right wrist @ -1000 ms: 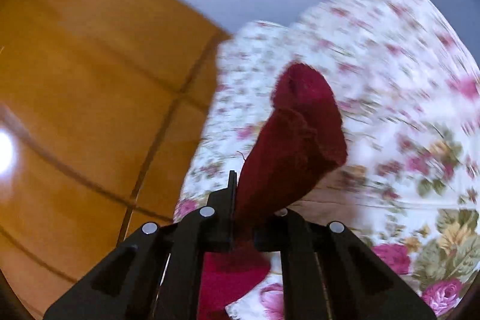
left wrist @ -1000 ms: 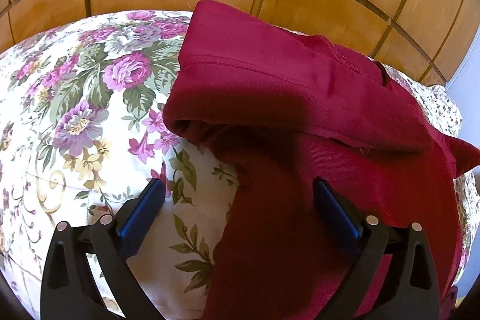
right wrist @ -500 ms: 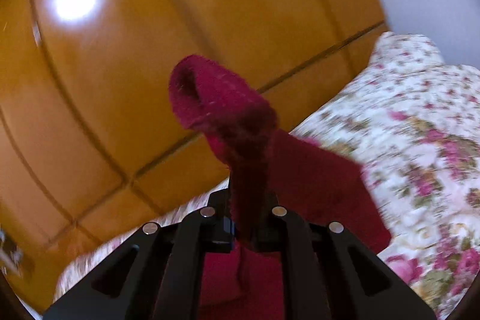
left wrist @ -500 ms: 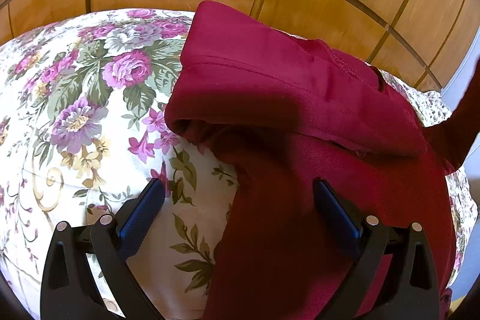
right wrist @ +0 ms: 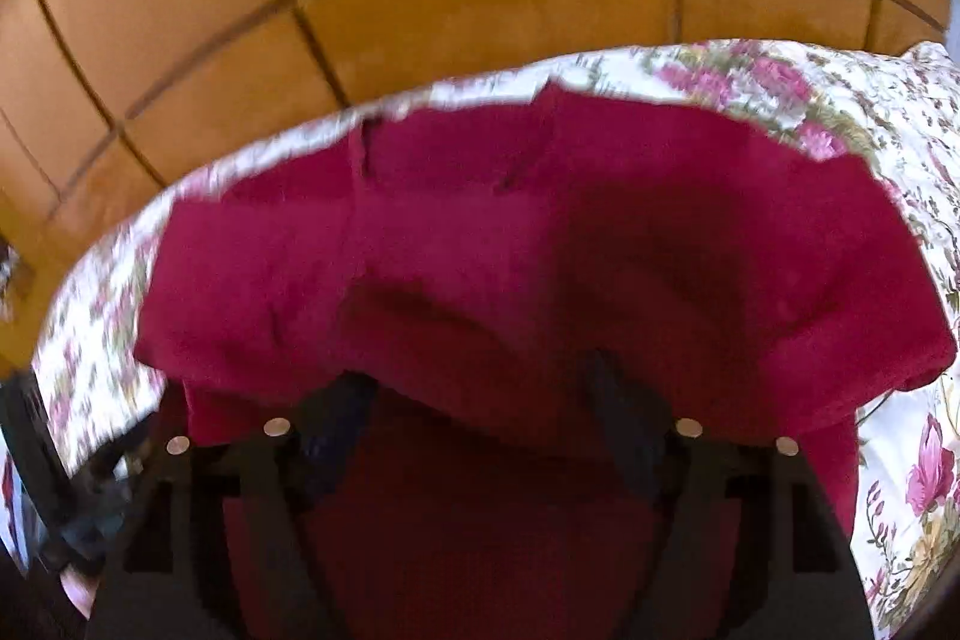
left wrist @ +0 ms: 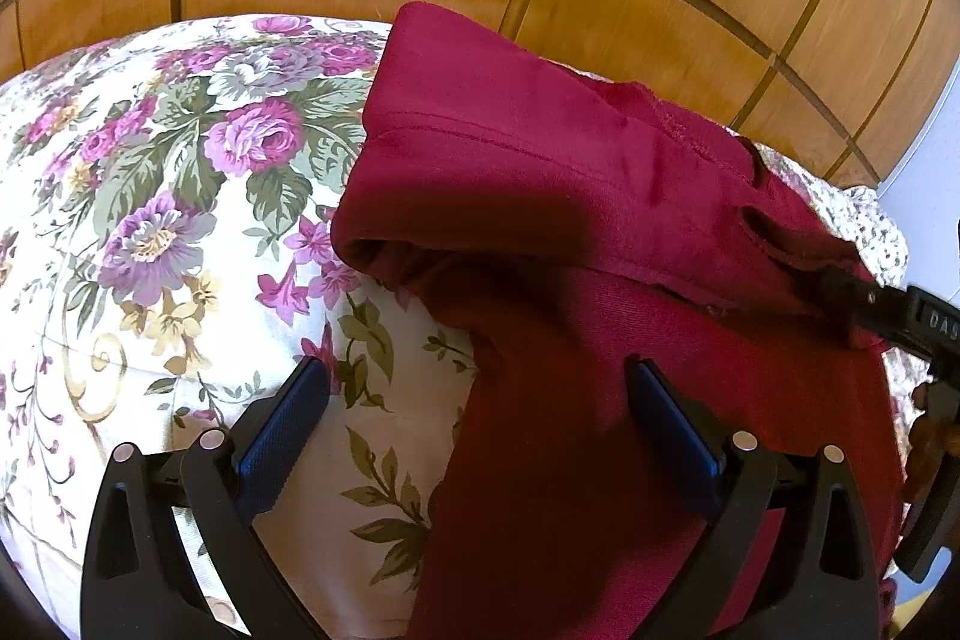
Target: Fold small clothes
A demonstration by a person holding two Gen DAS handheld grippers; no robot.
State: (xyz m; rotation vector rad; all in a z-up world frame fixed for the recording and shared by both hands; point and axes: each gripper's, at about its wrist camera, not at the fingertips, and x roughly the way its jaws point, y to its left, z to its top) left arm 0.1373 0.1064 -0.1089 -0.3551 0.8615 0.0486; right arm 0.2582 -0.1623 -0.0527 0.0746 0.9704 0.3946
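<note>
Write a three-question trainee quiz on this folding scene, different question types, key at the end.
1. True or false: the left hand-held gripper is shut on the red garment.
2. Multiple choice: the garment lies on A) a plain blue sheet B) a floral bedspread C) a bare wooden floor.
3. Fill in: the right hand-held gripper has just been opening; its pads no longer ___ the cloth.

Key: 1 false; 2 B; 3 pinch.
</note>
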